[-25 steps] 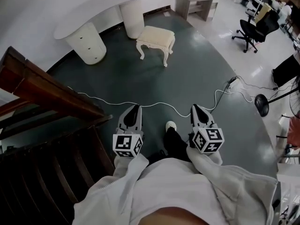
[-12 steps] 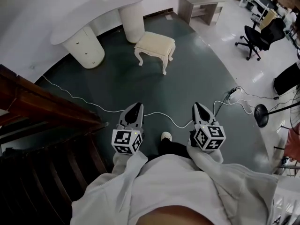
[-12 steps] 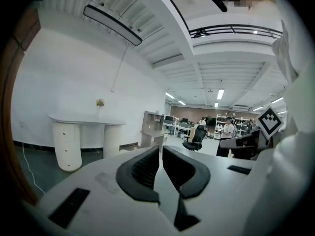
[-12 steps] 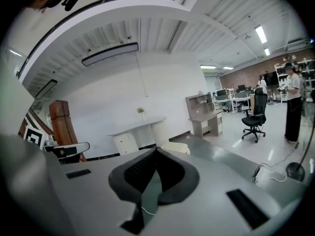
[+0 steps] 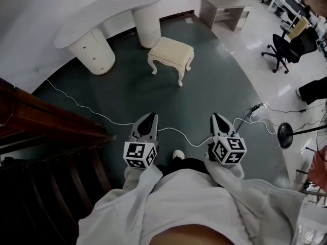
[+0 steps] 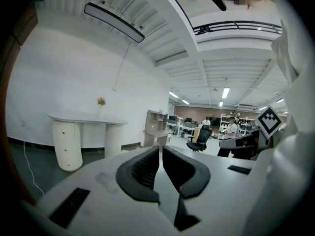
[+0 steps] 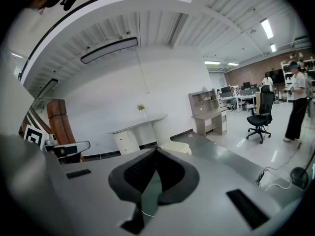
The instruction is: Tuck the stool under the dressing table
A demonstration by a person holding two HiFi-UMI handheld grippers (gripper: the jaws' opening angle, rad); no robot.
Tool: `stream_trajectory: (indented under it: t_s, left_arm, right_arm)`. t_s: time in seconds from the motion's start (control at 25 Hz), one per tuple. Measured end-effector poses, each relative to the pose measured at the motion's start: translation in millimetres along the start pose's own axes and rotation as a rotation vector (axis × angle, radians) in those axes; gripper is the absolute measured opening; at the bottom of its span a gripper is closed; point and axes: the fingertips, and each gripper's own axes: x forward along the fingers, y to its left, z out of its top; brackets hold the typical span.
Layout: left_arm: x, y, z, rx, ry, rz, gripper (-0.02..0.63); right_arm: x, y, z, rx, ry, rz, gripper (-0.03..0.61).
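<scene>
jaws: our left gripper (image 5: pixel 149 116) and right gripper (image 5: pixel 216 117) both closed, empty | stool (image 5: pixel 171 49): well ahead of both jaws, outside the table (image 5: pixel 102 9) (by its pedestal) | risk: cable (image 5: pixel 168 128) just ahead of the jaws could trip us; closed jaws might shove the stool crooked

The person holds both grippers in front of the body, side by side with a gap between them. Both point to the far side and a little down. The left gripper (image 5: pixel 151 117) has its jaws almost together, with nothing between them. The right gripper (image 5: pixel 214 117) has its jaws fully together and is also empty. White sleeves (image 5: pixel 134 188) cover both arms.
</scene>
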Motion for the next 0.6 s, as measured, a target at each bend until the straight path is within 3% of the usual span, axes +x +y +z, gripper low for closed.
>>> stream_trajectory:
  t_s: [0.6]
  left_arm:
    - [6,0,-10,0.008,0.028,0.027,0.032]
  right_arm:
    - [15,1,-19,0.026,0.051,0.046,0.048]
